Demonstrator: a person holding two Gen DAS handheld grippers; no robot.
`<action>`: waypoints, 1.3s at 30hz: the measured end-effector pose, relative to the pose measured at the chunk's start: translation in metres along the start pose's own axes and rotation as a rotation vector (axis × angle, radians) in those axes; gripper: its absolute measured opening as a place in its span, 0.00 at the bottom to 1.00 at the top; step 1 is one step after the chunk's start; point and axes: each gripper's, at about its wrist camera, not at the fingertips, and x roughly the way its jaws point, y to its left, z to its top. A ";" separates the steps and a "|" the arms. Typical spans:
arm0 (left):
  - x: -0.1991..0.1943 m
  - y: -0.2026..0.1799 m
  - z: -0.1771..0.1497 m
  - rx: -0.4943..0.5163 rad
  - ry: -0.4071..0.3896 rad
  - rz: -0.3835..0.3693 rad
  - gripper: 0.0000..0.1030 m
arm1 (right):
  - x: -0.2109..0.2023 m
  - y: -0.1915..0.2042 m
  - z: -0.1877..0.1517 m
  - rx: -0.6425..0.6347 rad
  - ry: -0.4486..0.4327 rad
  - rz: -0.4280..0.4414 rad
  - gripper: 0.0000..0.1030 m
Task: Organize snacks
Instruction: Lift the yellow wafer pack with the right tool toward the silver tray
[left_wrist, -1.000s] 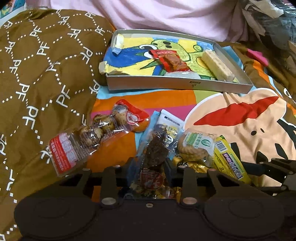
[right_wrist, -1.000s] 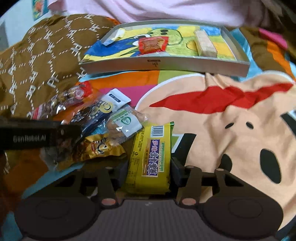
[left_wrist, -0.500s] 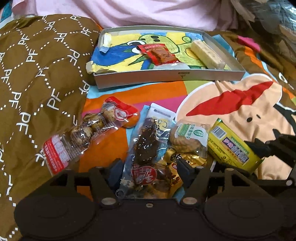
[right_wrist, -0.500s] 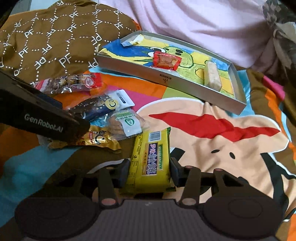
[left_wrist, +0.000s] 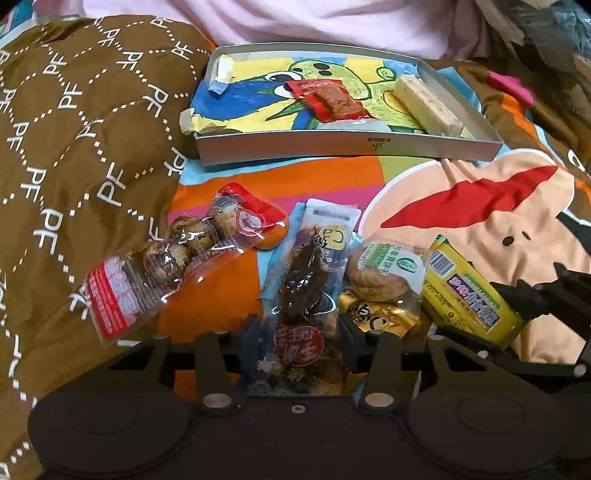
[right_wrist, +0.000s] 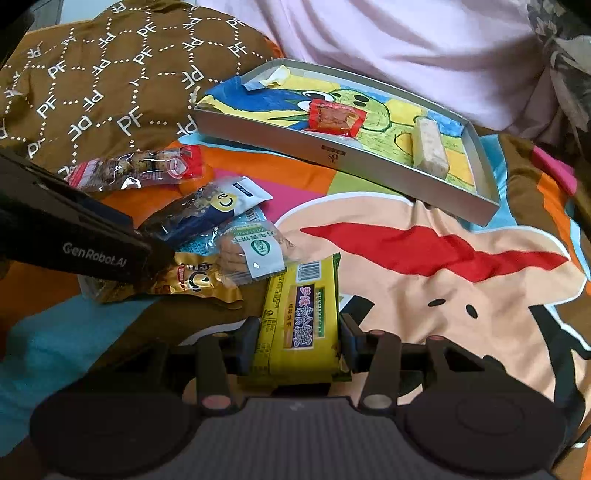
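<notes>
The right claw (right_wrist: 297, 343) is clamped on the near end of a yellow cracker pack (right_wrist: 300, 317), one finger pressed to each long side of its glossy foil wrapper, which juts forward from the fingers. The left claw (left_wrist: 301, 341) is closed on the near end of a clear pouch of dark dried meat (left_wrist: 304, 291) with a red round label; the pouch runs away from the claw over a blue-and-white sachet.

Just right of that pouch lie a round biscuit in a clear wrapper with a green label (left_wrist: 384, 271) and a crinkled gold foil packet (left_wrist: 380, 319), the biscuit overlapping the packet. To the left, a transparent bag of brown speckled balls with red ends (left_wrist: 177, 258) rests partly on a quilted brown cover printed with "PF" (left_wrist: 85, 147).

Farther off sits a shallow grey cardboard tray (left_wrist: 347, 147), lined with a bright cartoon drawing, holding a red sachet (left_wrist: 328, 99) and a pale rectangular bar (left_wrist: 424, 107), well apart from the loose pile. Everything rests on a cartoon-print blanket (right_wrist: 443, 280).

The left view shows the yellow pack lifted at the far right with black claw parts behind it; the right view shows the left claw's black arm marked "GenRobot.AI" (right_wrist: 74, 236) crossing above the pile.
</notes>
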 end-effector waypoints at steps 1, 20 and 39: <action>-0.002 -0.001 -0.001 -0.011 -0.002 0.000 0.45 | -0.002 0.003 -0.001 -0.026 -0.008 -0.014 0.48; -0.027 -0.014 0.006 -0.093 -0.110 -0.046 0.45 | -0.016 0.012 0.000 -0.193 -0.118 -0.149 0.48; 0.000 -0.022 0.101 -0.202 -0.244 0.027 0.45 | 0.014 -0.062 0.038 -0.093 -0.411 -0.367 0.48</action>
